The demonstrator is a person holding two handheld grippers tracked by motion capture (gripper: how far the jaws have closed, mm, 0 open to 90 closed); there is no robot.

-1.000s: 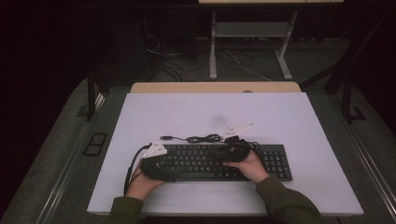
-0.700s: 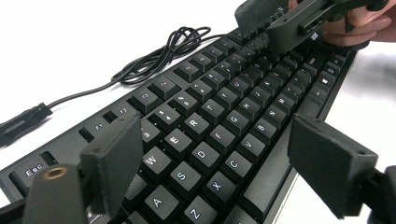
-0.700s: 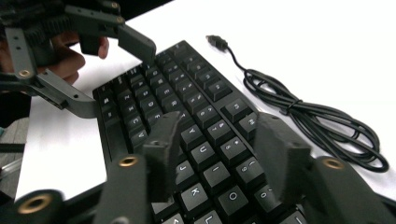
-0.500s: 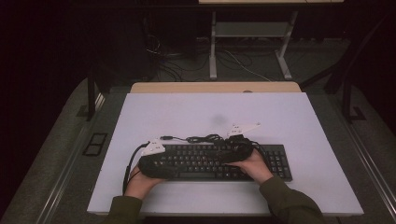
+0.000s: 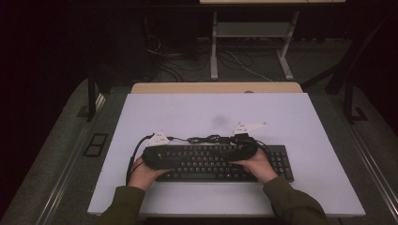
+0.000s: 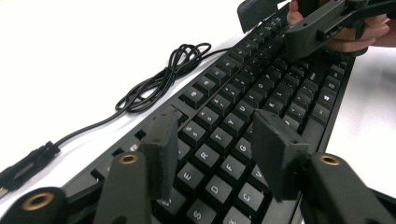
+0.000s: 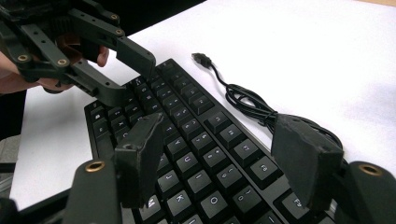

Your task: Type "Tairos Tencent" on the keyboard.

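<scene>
- The left gripper (image 6: 215, 154) is hovering over the left half of the keyboard (image 5: 220, 161), its jaws standing wide with nothing between them; the pads are flat, matt black slabs on arms with brass-coloured pivots.
- The right gripper (image 7: 224, 154) is hovering over the keyboard's right half, jaws likewise spread wide and gripping nothing, one jaw above the keys and the other above the cable (image 7: 261, 112).
- In the high view each gripper is carrying a grey three-cornered plate, and the two are pointing toward each other along the keyboard.
- The keyboard is lying flat near the front edge of the table (image 5: 187, 112); it is black and long, with square, slightly dished keys.
- White letters are reading on the keys, among them E, R, D, F, G, C and S.
- The cable, thin, black and glossy, is lying in loose loops just behind the keyboard, ending in a USB plug (image 7: 201, 58).
- The table top is smooth, plain and pale; beyond it the room is lying dark, with a desk frame (image 5: 251, 42) and floor wires behind.
</scene>
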